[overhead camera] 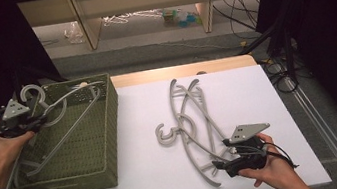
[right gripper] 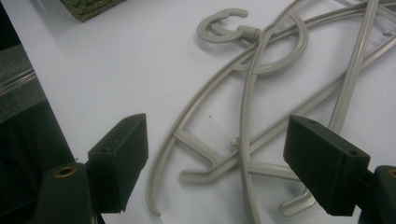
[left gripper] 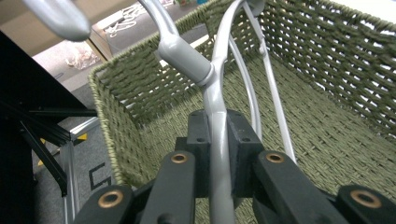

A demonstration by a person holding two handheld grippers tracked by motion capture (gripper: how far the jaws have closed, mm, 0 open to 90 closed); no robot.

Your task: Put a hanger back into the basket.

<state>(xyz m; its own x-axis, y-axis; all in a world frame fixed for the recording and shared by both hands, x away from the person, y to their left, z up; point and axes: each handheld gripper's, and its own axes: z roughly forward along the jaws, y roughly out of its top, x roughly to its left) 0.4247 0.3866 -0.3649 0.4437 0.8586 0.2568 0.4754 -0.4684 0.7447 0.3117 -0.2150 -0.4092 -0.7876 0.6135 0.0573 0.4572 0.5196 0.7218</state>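
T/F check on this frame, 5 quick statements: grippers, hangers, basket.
1. The left gripper is shut on a grey hanger. True.
2. That held hanger is over the green woven basket. True.
3. The right gripper is clamped on a hanger. False: its jaws stand wide apart above the pile of hangers on the table, gripping nothing.
4. The basket sits at the right side of the white table. False: it sits at the left end.
5. The hangers lying on the table are tangled and overlapping. True.
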